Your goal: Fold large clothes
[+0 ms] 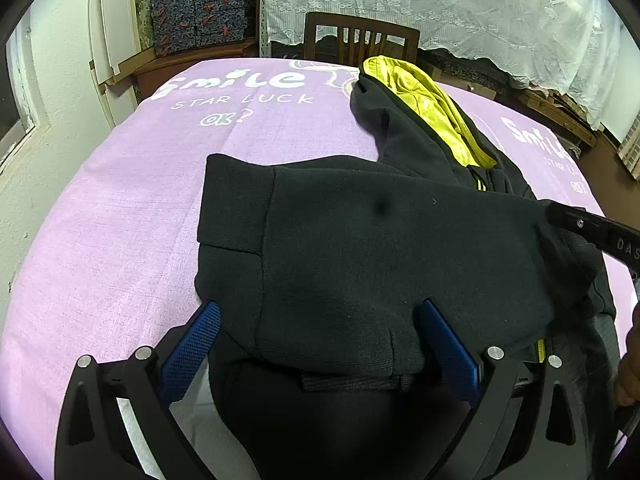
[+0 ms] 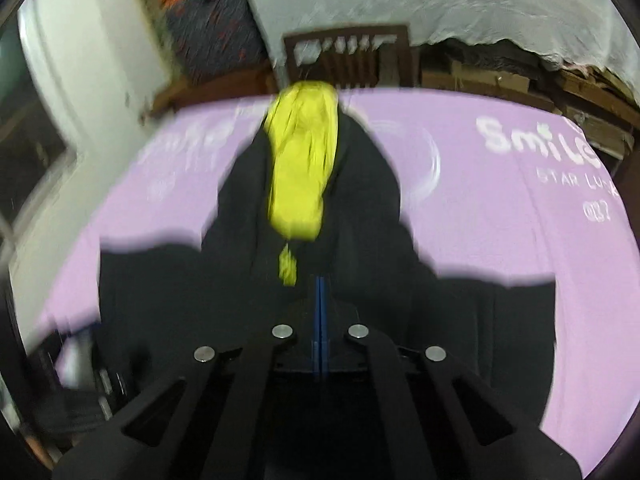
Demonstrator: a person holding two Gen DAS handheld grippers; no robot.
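Observation:
A black hoodie (image 1: 360, 248) with a yellow-lined hood (image 1: 432, 112) lies on the purple tablecloth (image 1: 120, 220), its lower part folded over towards me. My left gripper (image 1: 320, 306) stands open, its blue pads (image 1: 192, 344) wide apart on either side of the folded hem. In the right wrist view, which is blurred, my right gripper (image 2: 321, 280) is shut just above the hoodie (image 2: 160, 288), below the yellow hood (image 2: 300, 160); no cloth shows between its pads. Its black finger (image 1: 592, 232) also enters the left wrist view at the garment's right edge.
A dark wooden chair (image 1: 360, 40) stands behind the table's far edge, under a white lace curtain (image 1: 440, 0). A white wall (image 1: 60, 100) runs close along the left side. A person's hand (image 1: 630, 360) shows at the right edge. Bare purple cloth (image 2: 500, 220) lies right of the hoodie.

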